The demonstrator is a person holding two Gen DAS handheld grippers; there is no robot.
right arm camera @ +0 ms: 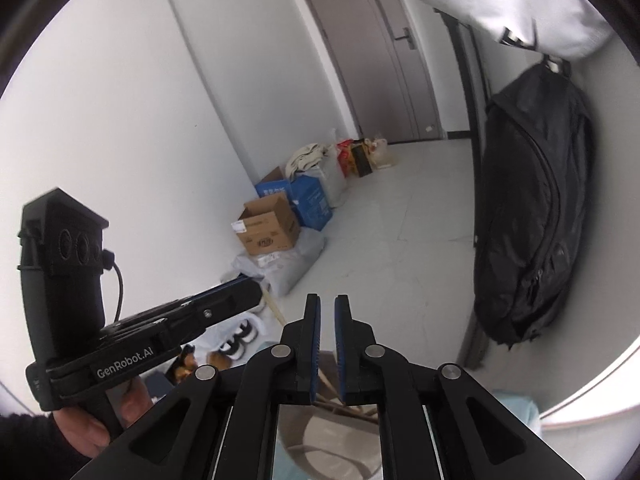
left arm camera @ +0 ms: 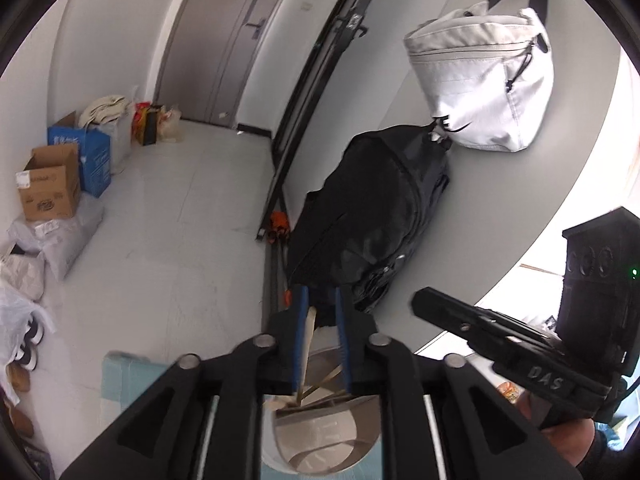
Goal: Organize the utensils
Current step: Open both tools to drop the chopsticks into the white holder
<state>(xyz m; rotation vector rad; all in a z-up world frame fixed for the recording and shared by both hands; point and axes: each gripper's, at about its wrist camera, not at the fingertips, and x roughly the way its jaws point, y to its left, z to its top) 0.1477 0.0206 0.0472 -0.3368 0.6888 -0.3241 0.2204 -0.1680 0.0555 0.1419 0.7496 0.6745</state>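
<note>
My left gripper (left arm camera: 322,294) points down over a shiny metal cup (left arm camera: 344,452) that holds several wooden sticks. One thin wooden stick (left arm camera: 309,332) stands between its blue pads, leaning on the left pad. The right pad is clear of it, so the jaws are open. In the right wrist view the same stick (right arm camera: 275,307) pokes out past the left gripper (right arm camera: 250,290). My right gripper (right arm camera: 328,300) hangs over the same cup (right arm camera: 328,440), its pads a narrow gap apart with nothing between them. It also shows at the right of the left wrist view as the right gripper (left arm camera: 424,302).
A black backpack (left arm camera: 372,216) and a white bag (left arm camera: 488,80) hang on the wall to the right. Cardboard boxes (right arm camera: 268,224), plastic bags and shoes (right arm camera: 236,340) line the far wall. A pale blue mat (left arm camera: 128,380) lies under the cup. A grey door (right arm camera: 372,52) stands behind.
</note>
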